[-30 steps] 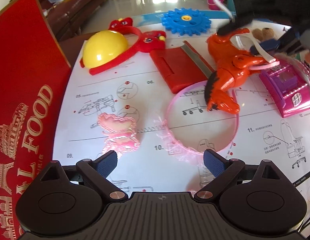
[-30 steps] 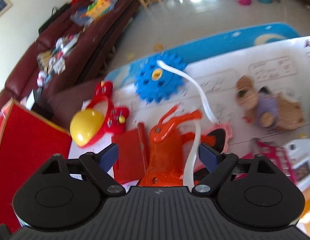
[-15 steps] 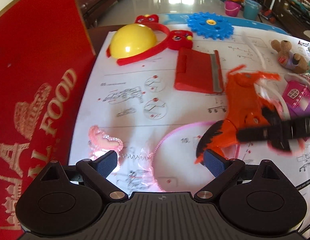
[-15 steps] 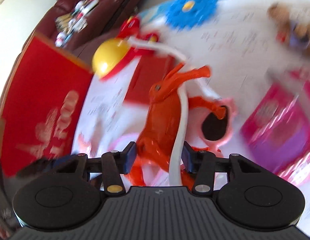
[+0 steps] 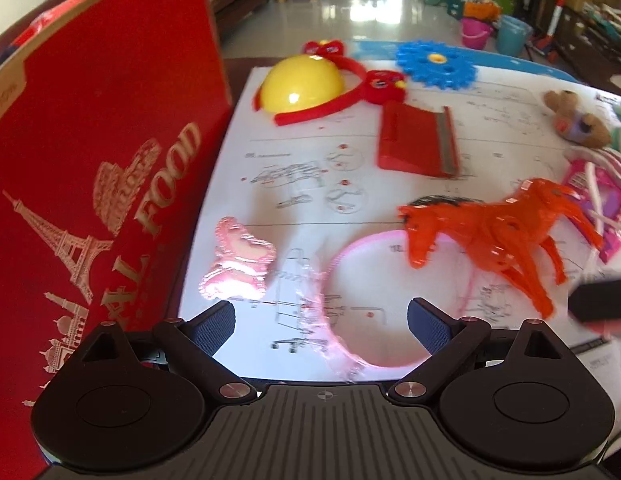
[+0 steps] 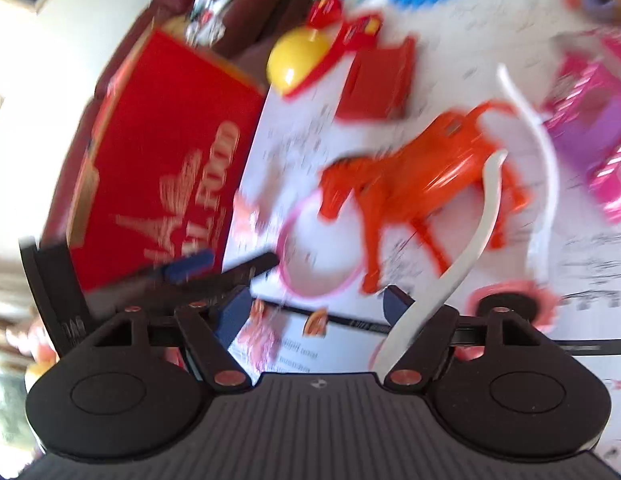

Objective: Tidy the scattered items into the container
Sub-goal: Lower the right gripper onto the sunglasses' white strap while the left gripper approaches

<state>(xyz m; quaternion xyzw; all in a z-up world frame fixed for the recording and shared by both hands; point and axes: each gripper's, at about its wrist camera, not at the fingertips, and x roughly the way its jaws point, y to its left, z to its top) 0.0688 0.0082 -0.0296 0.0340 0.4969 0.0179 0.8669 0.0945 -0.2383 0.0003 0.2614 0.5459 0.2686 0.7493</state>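
Left wrist view first: the left gripper (image 5: 320, 316) hangs with its blue-padded jaws spread wide and nothing between them, just above a pink hairband (image 5: 352, 304) lying on the white instruction sheet (image 5: 490, 136). Just left of the band sits a pink heart-shaped trinket (image 5: 238, 264) (too blurred to name better), and beside that rises the tall red gift box (image 5: 98, 168) printed with "FOOD" and an Eiffel Tower, which serves as the container. To the right an orange toy horse (image 5: 490, 228) stands on the sheet, its head over the hairband's rim and well apart from the box. Farther back lie a red scraper (image 5: 416, 140), a yellow dome (image 5: 302, 84) ringed by a red headband (image 5: 350, 92), a blue gear (image 5: 436, 64) and a small teddy bear (image 5: 574, 120) at the far right. From the right wrist view, the right gripper (image 6: 316, 304) is opening its jaws, and the horse (image 6: 406, 184) is clear of the pads, beyond them; a white strap (image 6: 478, 232) curves past the right finger. A pink toy house (image 6: 590, 136) lies to the right.
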